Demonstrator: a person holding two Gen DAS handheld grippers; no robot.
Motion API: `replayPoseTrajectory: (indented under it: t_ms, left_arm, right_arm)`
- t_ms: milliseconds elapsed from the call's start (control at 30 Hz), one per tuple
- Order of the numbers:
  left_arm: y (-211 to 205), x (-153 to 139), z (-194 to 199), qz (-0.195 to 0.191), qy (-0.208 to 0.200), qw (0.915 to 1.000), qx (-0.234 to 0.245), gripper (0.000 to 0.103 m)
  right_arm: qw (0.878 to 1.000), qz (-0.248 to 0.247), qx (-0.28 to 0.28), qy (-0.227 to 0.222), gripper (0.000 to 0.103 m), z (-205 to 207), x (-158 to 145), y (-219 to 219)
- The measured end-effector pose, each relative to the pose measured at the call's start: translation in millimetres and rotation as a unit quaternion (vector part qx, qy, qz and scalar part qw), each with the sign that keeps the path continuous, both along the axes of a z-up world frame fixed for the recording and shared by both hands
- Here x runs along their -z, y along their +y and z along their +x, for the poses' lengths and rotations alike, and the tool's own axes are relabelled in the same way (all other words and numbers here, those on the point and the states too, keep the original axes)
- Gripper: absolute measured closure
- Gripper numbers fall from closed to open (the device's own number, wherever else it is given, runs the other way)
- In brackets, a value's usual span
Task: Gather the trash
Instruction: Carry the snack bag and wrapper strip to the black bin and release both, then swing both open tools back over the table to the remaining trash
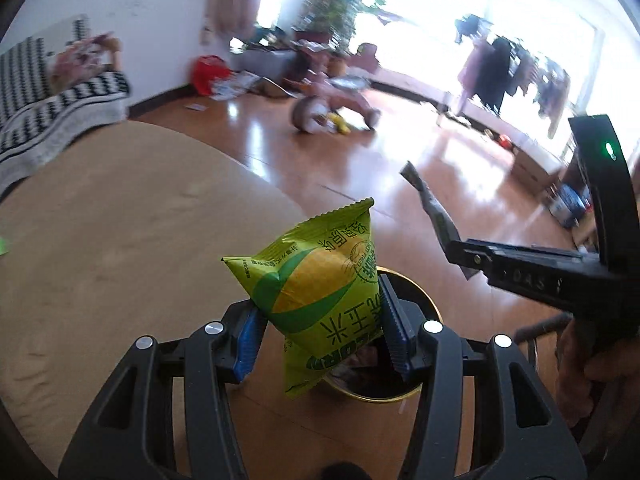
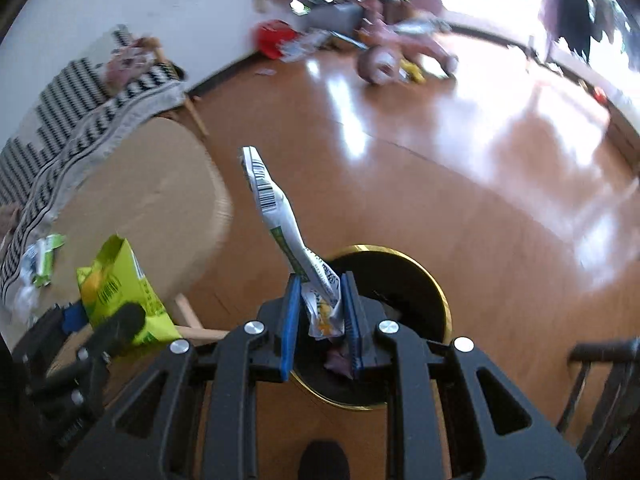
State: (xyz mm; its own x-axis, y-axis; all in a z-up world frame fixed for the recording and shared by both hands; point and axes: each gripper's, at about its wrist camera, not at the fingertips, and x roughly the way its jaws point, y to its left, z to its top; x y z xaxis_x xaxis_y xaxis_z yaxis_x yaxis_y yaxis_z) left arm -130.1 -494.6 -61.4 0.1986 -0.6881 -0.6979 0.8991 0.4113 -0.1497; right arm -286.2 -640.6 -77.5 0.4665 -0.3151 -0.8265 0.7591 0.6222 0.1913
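Note:
My left gripper (image 1: 320, 328) is shut on a puffy green and yellow snack bag (image 1: 316, 292), held over a black bin with a gold rim (image 1: 430, 304) on the floor. My right gripper (image 2: 320, 316) is shut on a crumpled white wrapper (image 2: 280, 220) with a barcode, also above the black bin (image 2: 412, 280). In the left wrist view the right gripper (image 1: 460, 254) shows at the right with the wrapper (image 1: 430, 204) sticking up. The right wrist view has the green bag (image 2: 120, 296) and the left gripper (image 2: 100, 324) at the lower left. Some trash lies inside the bin.
A tan round table (image 1: 120, 248) stands left of the bin, with small green and white wrappers (image 2: 40, 268) near its edge. A black-and-white sofa cover (image 1: 48, 112) lies behind. A pink tricycle (image 1: 332, 104) and clutter sit across the shiny wood floor. A dark chair (image 2: 600, 384) is at right.

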Motion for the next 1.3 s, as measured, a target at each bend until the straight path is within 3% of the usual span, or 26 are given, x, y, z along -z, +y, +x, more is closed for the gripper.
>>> replayPoseTrajectory:
  t_ms: [133, 300, 667, 700, 767, 800, 1100, 1300]
  left_arm:
    - [-23.5, 23.9, -18.3, 0.023, 0.008, 0.9994, 0.024, 0.052]
    - [-42.6, 44.2, -22.3, 0.041, 0.023, 0.9983, 0.036, 0.052]
    - [-60.0, 55.1, -19.5, 0.043, 0.040, 0.9974, 0.041, 0.051]
    - [-61.5, 55.9, -20.6, 0.044, 0.039, 0.9975, 0.040, 0.047]
    - [-63.0, 55.8, -21.4, 0.041, 0.037, 0.9977, 0.037, 0.027]
    - [-61.5, 53.5, -21.2, 0.034, 0.035, 0.9982, 0.034, 0.026]
    - [-46.4, 42.7, -17.3, 0.031, 0.028, 0.9987, 0.028, 0.025]
    - [2.6, 5.7, 9.5, 0.007, -0.006, 0.9999, -0.013, 0.015]
  right_arm:
    - [0.999, 0.028, 0.021, 0.033, 0.082, -17.4, 21.3, -20.3]
    - [0.998, 0.052, 0.029, 0.038, 0.082, -25.5, 32.1, -31.6]
    - [0.998, 0.052, 0.025, 0.040, 0.082, -21.3, 31.2, -33.3]
    - [0.998, 0.052, 0.027, 0.038, 0.081, -22.0, 30.7, -34.0]
    - [0.997, 0.050, 0.034, 0.041, 0.062, -23.5, 30.5, -35.5]
    - [0.998, 0.047, 0.039, 0.034, 0.044, -25.9, 28.8, -35.6]
    - [0.999, 0.028, 0.029, 0.012, 0.041, -15.1, 14.1, -24.1]
    - [1.000, -0.004, -0.008, -0.027, 0.030, 21.7, -14.8, 6.9]
